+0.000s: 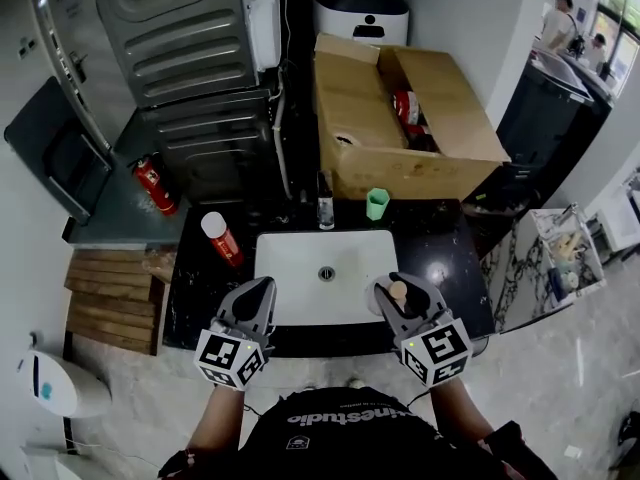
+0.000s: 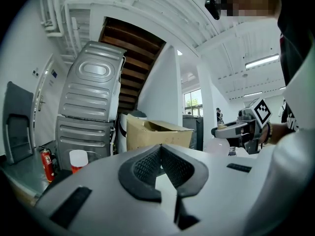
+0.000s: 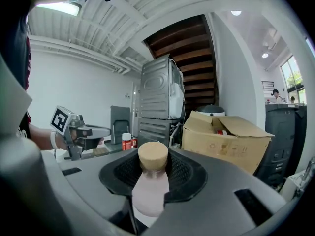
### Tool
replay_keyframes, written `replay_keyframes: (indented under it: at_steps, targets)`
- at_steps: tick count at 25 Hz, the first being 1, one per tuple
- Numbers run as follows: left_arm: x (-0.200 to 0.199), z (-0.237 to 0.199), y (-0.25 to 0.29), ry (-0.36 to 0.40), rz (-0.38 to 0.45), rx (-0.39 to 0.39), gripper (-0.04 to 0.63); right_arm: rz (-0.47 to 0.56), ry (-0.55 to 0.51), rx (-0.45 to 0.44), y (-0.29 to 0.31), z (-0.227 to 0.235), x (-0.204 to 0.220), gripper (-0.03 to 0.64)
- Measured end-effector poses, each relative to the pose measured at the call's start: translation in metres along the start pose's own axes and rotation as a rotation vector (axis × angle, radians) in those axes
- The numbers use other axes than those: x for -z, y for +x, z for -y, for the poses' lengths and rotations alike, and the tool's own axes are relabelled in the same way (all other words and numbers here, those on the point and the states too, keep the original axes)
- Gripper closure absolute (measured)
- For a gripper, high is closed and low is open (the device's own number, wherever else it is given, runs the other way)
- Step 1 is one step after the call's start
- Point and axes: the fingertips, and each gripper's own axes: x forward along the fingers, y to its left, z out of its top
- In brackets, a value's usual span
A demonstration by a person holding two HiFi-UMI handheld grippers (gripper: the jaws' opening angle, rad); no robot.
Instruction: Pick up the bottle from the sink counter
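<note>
Right gripper [image 1: 400, 291]: pinched on the bottle [image 3: 150, 183]. The neck just under the cork [image 3: 153, 155] is pressed between the two black ribbed pads [image 3: 182, 173].
Bottle: a pale pink body is seen below the cork stopper, with the cork uppermost. In the head view it is held at 4 o'clock of the basin [image 1: 300, 268], over the basin's right edge. Whether its base is touching anything cannot be told.
Left gripper [image 2: 160, 147]: the tips are pressed together and nothing is caught between the pads. In the head view it is held at 8 o'clock of the basin, over the front edge of the counter [image 1: 448, 258].
Counter: black and glossy, with the white basin set into its middle.
Tap [image 1: 325, 211]: mounted at 12 o'clock of the basin.
Red can [image 1: 221, 239]: white-capped, placed on the counter at 10 o'clock of the basin, apart from both grippers.
Green cup [image 1: 377, 204]: set at 1 o'clock of the basin, just in front of the cardboard box [image 1: 360, 118].
Cardboard box: its flaps are opened, and it is placed beyond the counter at 12 o'clock.
Fire extinguisher [image 1: 155, 185]: seen at 10 o'clock, off the counter's left end, on a grey surface.
</note>
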Motion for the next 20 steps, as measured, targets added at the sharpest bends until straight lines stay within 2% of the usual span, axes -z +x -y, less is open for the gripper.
replay_keyframes:
  at_steps: [11, 20]
  targets:
    - [-0.016, -0.005, 0.003, 0.006, 0.042, -0.001, 0.581, 0.006, 0.010, 0.044, -0.007, 0.004, -0.003, 0.465]
    - [-0.012, -0.004, 0.006, 0.009, 0.040, 0.011, 0.581, 0.007, 0.011, 0.064, -0.008, 0.009, -0.001, 0.465]
